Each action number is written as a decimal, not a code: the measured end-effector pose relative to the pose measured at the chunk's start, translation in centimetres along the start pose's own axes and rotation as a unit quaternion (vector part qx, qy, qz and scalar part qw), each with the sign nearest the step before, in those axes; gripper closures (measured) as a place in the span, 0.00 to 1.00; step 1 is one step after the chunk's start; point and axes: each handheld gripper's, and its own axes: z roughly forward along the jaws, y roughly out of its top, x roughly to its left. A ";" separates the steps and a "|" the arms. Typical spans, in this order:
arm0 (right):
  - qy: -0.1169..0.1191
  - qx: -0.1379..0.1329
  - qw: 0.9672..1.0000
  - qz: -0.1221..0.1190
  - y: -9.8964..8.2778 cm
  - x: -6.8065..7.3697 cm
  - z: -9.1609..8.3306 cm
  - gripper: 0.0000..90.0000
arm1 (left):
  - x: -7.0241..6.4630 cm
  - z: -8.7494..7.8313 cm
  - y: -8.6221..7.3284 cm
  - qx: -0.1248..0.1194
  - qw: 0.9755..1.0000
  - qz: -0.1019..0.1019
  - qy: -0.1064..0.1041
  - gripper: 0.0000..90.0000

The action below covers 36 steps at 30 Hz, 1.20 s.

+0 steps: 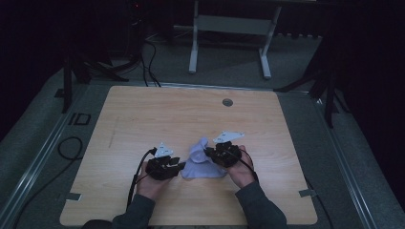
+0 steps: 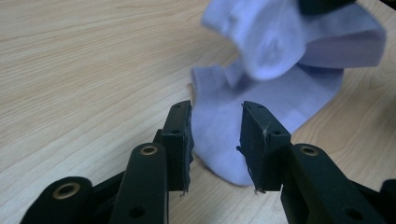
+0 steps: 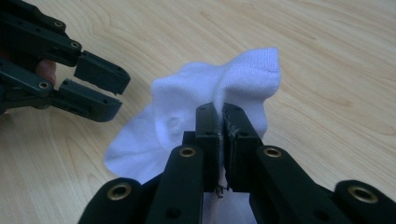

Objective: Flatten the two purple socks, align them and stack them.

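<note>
A white sock [image 1: 203, 164] lies crumpled on the wooden table [image 1: 191, 114], near its front middle. My right gripper [image 1: 208, 152] is shut on a fold of the sock [image 3: 187, 98] and holds that part raised off the wood; in the right gripper view the jaws [image 3: 219, 109] pinch the cloth tightly. My left gripper [image 1: 177, 164] sits low at the sock's left end, open. In the left gripper view its jaws [image 2: 215, 112] stand apart, with the flat end of the sock [image 2: 280, 93] lying just beyond the gap, untouched. The left gripper [image 3: 119, 95] also appears in the right gripper view.
A round grommet hole [image 1: 227, 102] sits near the table's far edge. A black cable [image 1: 71, 148] loops on the floor to the left. Another desk's white frame [image 1: 229, 24] stands behind. Tape strips [image 1: 71, 196] mark the front corners.
</note>
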 end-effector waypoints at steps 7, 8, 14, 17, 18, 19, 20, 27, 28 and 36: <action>0.008 -0.002 1.000 0.001 -0.3 0.3 0.3 0.95 | -0.8 1.0 0.6 0.002 1.000 0.007 -0.010 0.68; 0.010 -0.003 1.000 0.001 -0.3 0.4 0.4 0.95 | -0.9 1.2 0.7 0.000 1.000 0.006 -0.013 0.68; 0.014 -0.003 1.000 -0.001 -0.4 0.6 0.5 0.95 | -1.0 1.9 1.2 0.000 1.000 0.001 -0.023 0.73; 0.015 0.000 1.000 -0.002 -0.5 0.7 0.6 0.95 | -1.1 1.9 1.3 0.003 1.000 0.005 -0.022 0.87; 0.016 0.001 1.000 -0.002 -0.6 0.7 0.6 0.95 | -1.1 1.9 1.3 0.003 1.000 0.006 -0.021 0.92; 0.016 0.001 1.000 -0.002 -0.6 0.7 0.7 0.95 | -1.1 1.8 1.4 0.002 1.000 0.006 -0.020 0.97; 0.018 0.003 1.000 0.000 -0.7 0.7 0.7 0.94 | -1.1 1.7 1.4 0.001 1.000 0.007 -0.020 0.98; 0.036 -0.001 0.999 0.001 -0.7 0.7 0.3 0.75 | -1.2 1.3 1.6 -0.006 1.000 0.012 -0.017 0.98; 0.041 -0.007 0.999 0.005 -0.6 0.6 0.0 0.71 | -1.2 1.3 1.6 -0.006 1.000 0.011 -0.016 0.98; 0.016 -0.037 0.999 0.019 -0.5 -0.7 -3.0 0.69 | -1.2 1.4 1.5 -0.003 1.000 0.014 -0.014 0.98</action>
